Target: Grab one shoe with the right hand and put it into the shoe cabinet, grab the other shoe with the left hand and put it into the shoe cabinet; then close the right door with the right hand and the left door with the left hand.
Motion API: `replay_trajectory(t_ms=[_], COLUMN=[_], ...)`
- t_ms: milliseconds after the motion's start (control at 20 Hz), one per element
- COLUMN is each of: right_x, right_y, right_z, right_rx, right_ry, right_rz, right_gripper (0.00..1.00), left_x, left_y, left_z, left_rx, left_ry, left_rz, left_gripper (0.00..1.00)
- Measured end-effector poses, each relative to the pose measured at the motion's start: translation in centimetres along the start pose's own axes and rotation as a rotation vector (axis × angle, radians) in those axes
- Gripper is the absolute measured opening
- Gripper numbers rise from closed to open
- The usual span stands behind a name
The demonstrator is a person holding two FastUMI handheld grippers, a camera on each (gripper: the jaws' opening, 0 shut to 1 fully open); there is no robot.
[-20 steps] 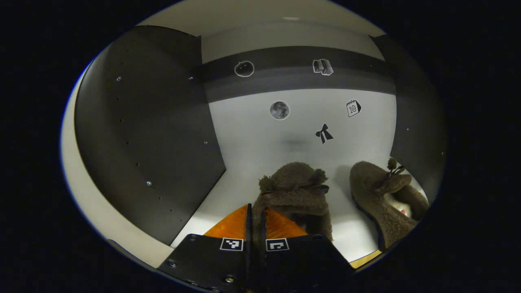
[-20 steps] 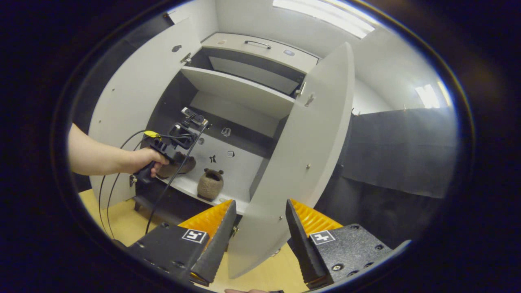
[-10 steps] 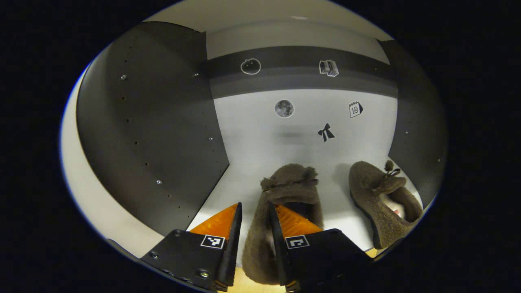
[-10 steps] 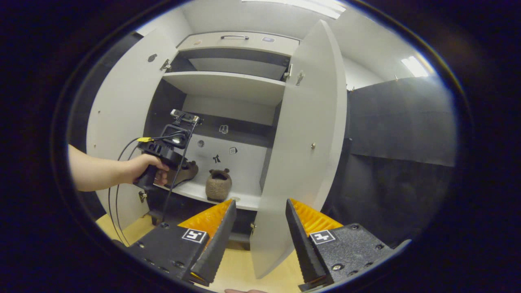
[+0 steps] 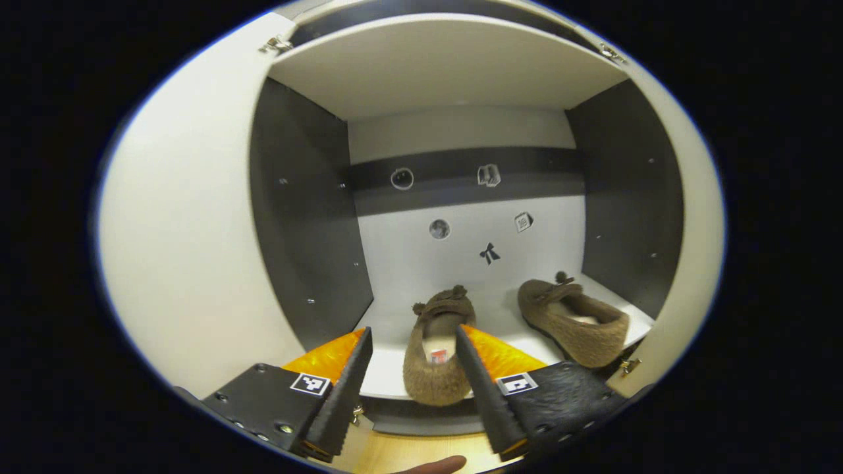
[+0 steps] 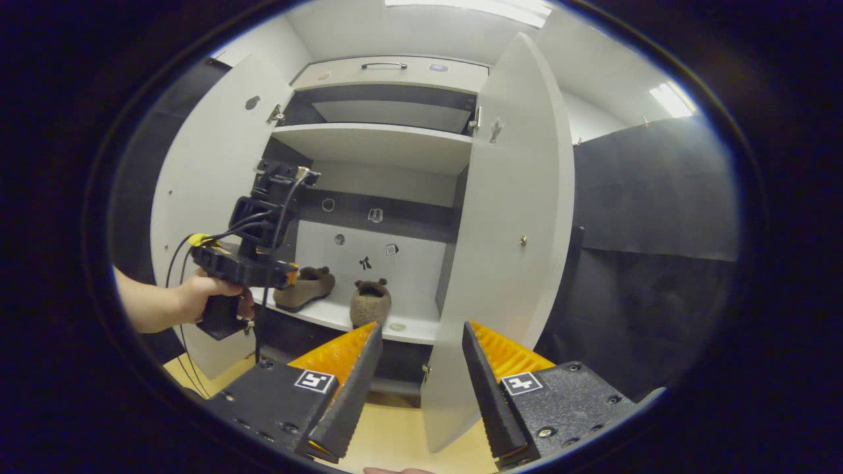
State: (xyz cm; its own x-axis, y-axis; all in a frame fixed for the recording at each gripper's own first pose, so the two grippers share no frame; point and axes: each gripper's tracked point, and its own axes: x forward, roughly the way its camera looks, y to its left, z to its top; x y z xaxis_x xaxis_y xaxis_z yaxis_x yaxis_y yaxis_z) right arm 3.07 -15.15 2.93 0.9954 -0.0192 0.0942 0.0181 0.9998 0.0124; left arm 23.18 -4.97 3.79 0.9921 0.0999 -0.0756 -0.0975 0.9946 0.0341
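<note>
Two brown fuzzy shoes rest on the lower shelf (image 5: 388,368) of the open shoe cabinet: one (image 5: 438,345) near the front edge, the other (image 5: 571,320) to its right. My left gripper (image 5: 409,355) is open, drawn back just outside the shelf, with the nearer shoe seen between its fingers and apart from them. In the right gripper view both shoes (image 6: 304,288) (image 6: 370,301) sit side by side on the shelf. A hand holds the left gripper (image 6: 253,263) before the cabinet. My right gripper (image 6: 419,359) stands open and empty, farther off, facing the right door's edge (image 6: 507,243).
Both white doors stand open: the left door (image 5: 178,250) beside my left gripper, the right door's edge (image 5: 685,263) on the other side. An upper shelf (image 6: 375,141) and a drawer with a handle (image 6: 395,69) lie above. Black cloth wall (image 6: 652,217) hangs right of the cabinet. Wooden floor (image 6: 395,441) below.
My left gripper opened, let go of the shoe on the shelf and drew back out of the cabinet. The right gripper stayed open and shifted only slightly.
</note>
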Motion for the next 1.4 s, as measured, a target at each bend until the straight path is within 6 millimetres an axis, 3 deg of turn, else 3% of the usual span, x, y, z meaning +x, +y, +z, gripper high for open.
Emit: replay_trajectory(t_ms=[50, 150, 200, 250, 400, 500, 550, 650, 800, 950, 1150, 1250, 1350, 1400], right_x=[0.0, 0.1, 0.3, 0.5, 0.9, 0.9, 0.8, 0.4, -0.5, -2.0, -4.5, -4.5, -3.3, -2.3], right_y=[-0.1, 0.0, 0.1, 0.3, 0.8, 1.1, 1.3, 1.5, 0.2, -2.6, -8.9, -12.5, -14.2, -14.7], right_z=[0.0, -0.2, -0.3, -0.5, -0.4, -0.6, -0.6, -0.5, 0.0, -1.2, -3.1, -4.9, -5.4, -5.5], right_rx=[0.002, 0.001, 0.000, 0.002, 0.005, 0.001, 0.004, 0.004, -0.014, -0.004, 0.017, 0.012, 0.020, 0.005], right_ry=[0.000, 0.008, 0.015, 0.022, 0.018, 0.010, 0.009, 0.000, -0.029, -0.013, 0.014, 0.063, 0.088, 0.086], right_rz=[0.003, 0.012, 0.022, 0.034, 0.061, 0.061, 0.065, 0.079, 0.073, 0.035, -0.084, -0.153, -0.183, -0.191], right_gripper=[0.78, 0.78, 0.82, 0.78, 0.82, 0.81, 0.88, 0.92, 0.92, 0.92, 0.94, 0.94, 0.98, 0.94], left_x=[-2.3, -6.6, -8.6, -10.4, -15.2, -17.7, -18.6, -20.3, -21.2, -21.0, -19.6, -18.8, -18.2, -17.9], left_y=[-0.2, 0.3, -0.1, -0.6, -0.9, -0.4, 0.1, 0.2, -0.3, -1.3, -2.1, -2.2, -2.3, -1.7], left_z=[1.5, 3.4, 4.0, 3.8, 1.9, 0.3, 0.0, 0.3, 0.0, -0.3, -1.7, -2.8, -3.4, -3.7], left_rx=[-0.026, -0.059, -0.074, -0.082, -0.090, -0.035, -0.009, 0.010, 0.000, -0.068, -0.113, -0.139, -0.160, -0.151], left_ry=[-0.080, -0.207, -0.235, -0.223, -0.118, -0.071, -0.085, -0.119, -0.109, -0.084, -0.018, 0.028, 0.046, 0.046], left_rz=[-0.007, -0.002, -0.006, -0.026, -0.071, -0.065, -0.055, -0.058, -0.067, -0.084, -0.088, -0.087, -0.079, -0.056], left_gripper=[0.77, 0.80, 0.81, 0.84, 0.96, 0.96, 0.96, 0.96, 0.96, 0.96, 0.96, 0.96, 0.96, 0.96])
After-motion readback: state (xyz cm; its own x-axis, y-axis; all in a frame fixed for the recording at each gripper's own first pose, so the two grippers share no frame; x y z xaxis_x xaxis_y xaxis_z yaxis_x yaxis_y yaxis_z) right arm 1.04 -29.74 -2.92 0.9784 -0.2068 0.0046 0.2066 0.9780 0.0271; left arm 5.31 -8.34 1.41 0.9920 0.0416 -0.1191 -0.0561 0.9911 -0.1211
